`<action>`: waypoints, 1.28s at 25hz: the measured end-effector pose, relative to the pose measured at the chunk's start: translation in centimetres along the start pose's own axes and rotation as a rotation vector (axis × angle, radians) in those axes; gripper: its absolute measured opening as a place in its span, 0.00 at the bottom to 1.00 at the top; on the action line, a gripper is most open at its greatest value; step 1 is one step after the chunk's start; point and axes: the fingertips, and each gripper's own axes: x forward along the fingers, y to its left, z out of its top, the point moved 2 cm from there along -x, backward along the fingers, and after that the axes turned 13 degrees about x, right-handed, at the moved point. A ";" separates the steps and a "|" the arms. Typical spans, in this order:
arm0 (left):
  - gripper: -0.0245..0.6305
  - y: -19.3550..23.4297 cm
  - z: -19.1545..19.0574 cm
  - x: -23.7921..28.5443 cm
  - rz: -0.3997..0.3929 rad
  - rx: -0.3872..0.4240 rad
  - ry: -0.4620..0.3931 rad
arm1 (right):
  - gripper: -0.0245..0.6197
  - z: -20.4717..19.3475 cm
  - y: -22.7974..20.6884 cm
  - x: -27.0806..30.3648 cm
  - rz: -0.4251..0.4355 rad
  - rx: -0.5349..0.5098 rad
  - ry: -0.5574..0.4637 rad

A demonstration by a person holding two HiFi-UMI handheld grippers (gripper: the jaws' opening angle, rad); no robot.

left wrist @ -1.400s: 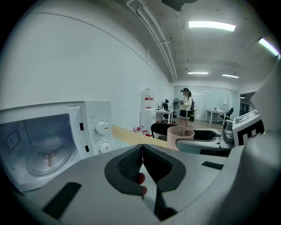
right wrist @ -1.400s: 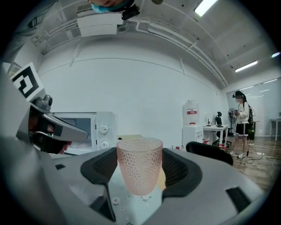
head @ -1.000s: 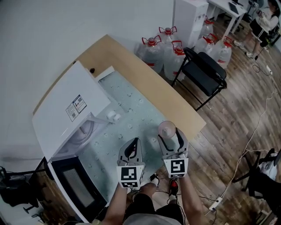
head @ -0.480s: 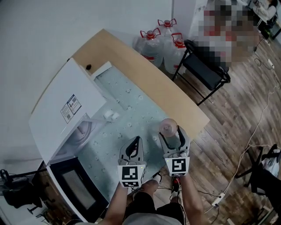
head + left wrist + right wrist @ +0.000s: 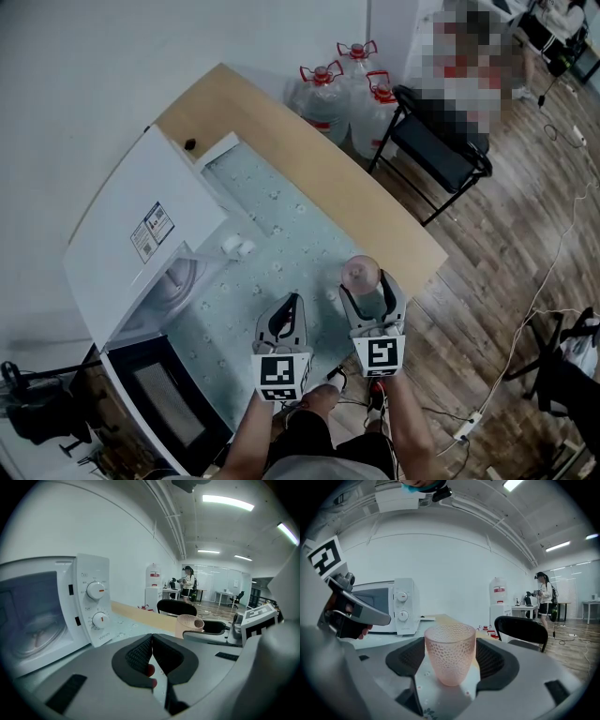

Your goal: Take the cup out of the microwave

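One pink cup [image 5: 450, 651] clamped in right tongs [image 5: 367, 286], left tongs [image 5: 152, 641] pressed together, one open microwave [image 5: 141, 234]

Hidden in the head view between the jaws of the right tool [image 5: 369, 289]: the lower half of the pink dimpled glass cup [image 5: 360, 270]. Out of sight under the flat top of the white box-shaped microwave [image 5: 187, 202]: most of its cavity. Too small to read: the printed sticker [image 5: 153, 232] on that top. Too small to identify: two little white bits [image 5: 238, 247] on the pale patterned cover [image 5: 281, 220] and a dark dot [image 5: 190, 144] on the light wooden table [image 5: 281, 131]. Cut off by the left gripper view's left edge: the microwave's left side. Covered there by the right tool's grey body: the cup's base. Blocked in the right gripper view by the left tool [image 5: 380, 617]: the microwave's left end.
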 end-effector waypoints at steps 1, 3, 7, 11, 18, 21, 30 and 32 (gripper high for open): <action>0.07 0.0 0.1 -0.1 0.001 0.001 -0.001 | 0.55 0.0 0.0 0.0 0.000 0.003 -0.001; 0.07 0.0 0.2 -0.3 0.004 0.003 -0.003 | 0.56 0.1 -0.1 -0.1 0.002 0.006 -0.002; 0.07 -0.1 0.5 -0.8 0.014 0.003 -0.007 | 0.57 0.8 0.0 -0.5 0.015 0.006 -0.006; 0.07 -0.2 1.8 -1.5 0.024 0.006 -0.029 | 0.57 2.1 0.2 -1.2 0.021 0.003 -0.026; 0.07 -0.2 4.4 -4.1 0.061 0.010 -0.079 | 0.57 5.3 1.1 -2.6 0.058 -0.021 -0.060; 0.07 0.1 5.5 -5.6 0.092 0.006 -0.098 | 0.57 7.1 1.7 -3.5 0.072 -0.037 -0.082; 0.07 -0.1 9.1 -11.5 0.192 0.000 -0.176 | 0.49 12.4 3.9 -7.9 0.152 -0.053 -0.128; 0.07 -0.6 9.7 -13.2 0.214 0.000 -0.185 | 0.47 13.5 4.5 -9.4 0.170 -0.058 -0.134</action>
